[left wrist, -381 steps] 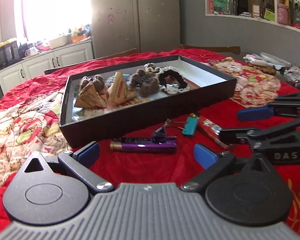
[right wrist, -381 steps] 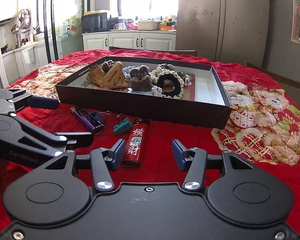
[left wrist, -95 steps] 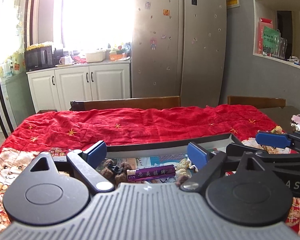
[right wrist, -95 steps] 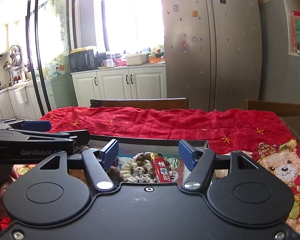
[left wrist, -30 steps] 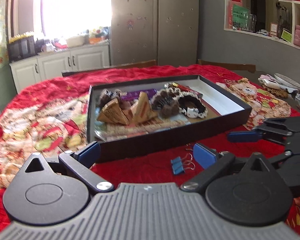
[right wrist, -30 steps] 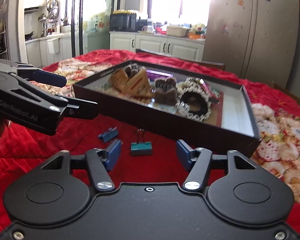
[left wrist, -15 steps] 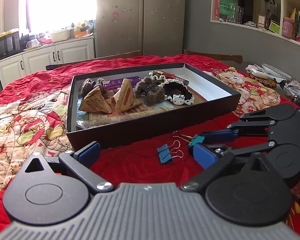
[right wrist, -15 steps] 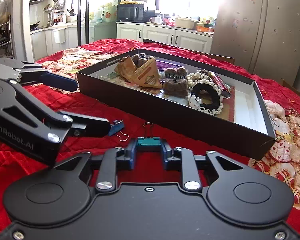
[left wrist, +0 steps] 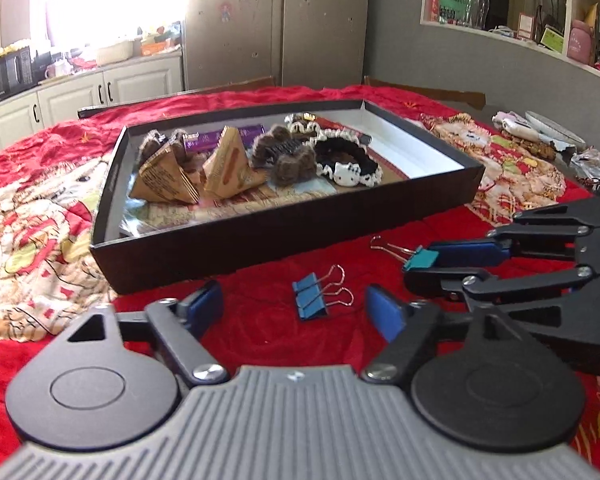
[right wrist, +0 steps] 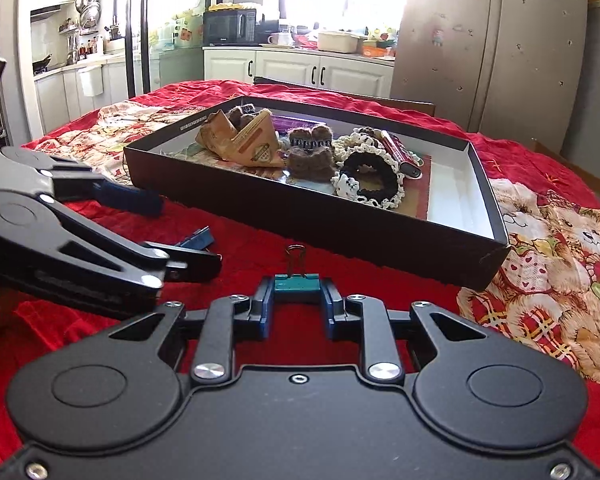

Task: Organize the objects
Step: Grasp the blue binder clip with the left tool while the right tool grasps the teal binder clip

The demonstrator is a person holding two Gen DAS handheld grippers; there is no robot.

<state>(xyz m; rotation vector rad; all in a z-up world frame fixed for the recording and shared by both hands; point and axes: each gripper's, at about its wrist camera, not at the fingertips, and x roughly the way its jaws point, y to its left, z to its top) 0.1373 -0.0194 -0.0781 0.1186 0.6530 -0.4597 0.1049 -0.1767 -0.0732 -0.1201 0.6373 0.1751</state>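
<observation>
My right gripper (right wrist: pixel 297 296) is shut on a teal binder clip (right wrist: pixel 297 283), its wire handles pointing forward; it also shows in the left wrist view (left wrist: pixel 422 258). A blue binder clip (left wrist: pixel 312 295) lies on the red cloth between the fingers of my open, empty left gripper (left wrist: pixel 296 306); it also shows in the right wrist view (right wrist: pixel 198 238). The black tray (left wrist: pixel 284 226) behind holds paper triangles (left wrist: pixel 164 176), a purple lighter (left wrist: pixel 216 139), brown furry clips (left wrist: pixel 284 158), a lace scrunchie (left wrist: pixel 348 162) and a red lighter (right wrist: pixel 396 150).
A red patterned blanket (left wrist: pixel 32 216) covers the table. Clutter lies at the far right edge of the table (left wrist: pixel 540 136). Chair backs (right wrist: pixel 340 84) stand behind the table. Kitchen cabinets and a fridge are further back.
My right gripper has closed on the teal clip and raised it slightly off the cloth. The left gripper has moved closer to the blue clip and stays open.
</observation>
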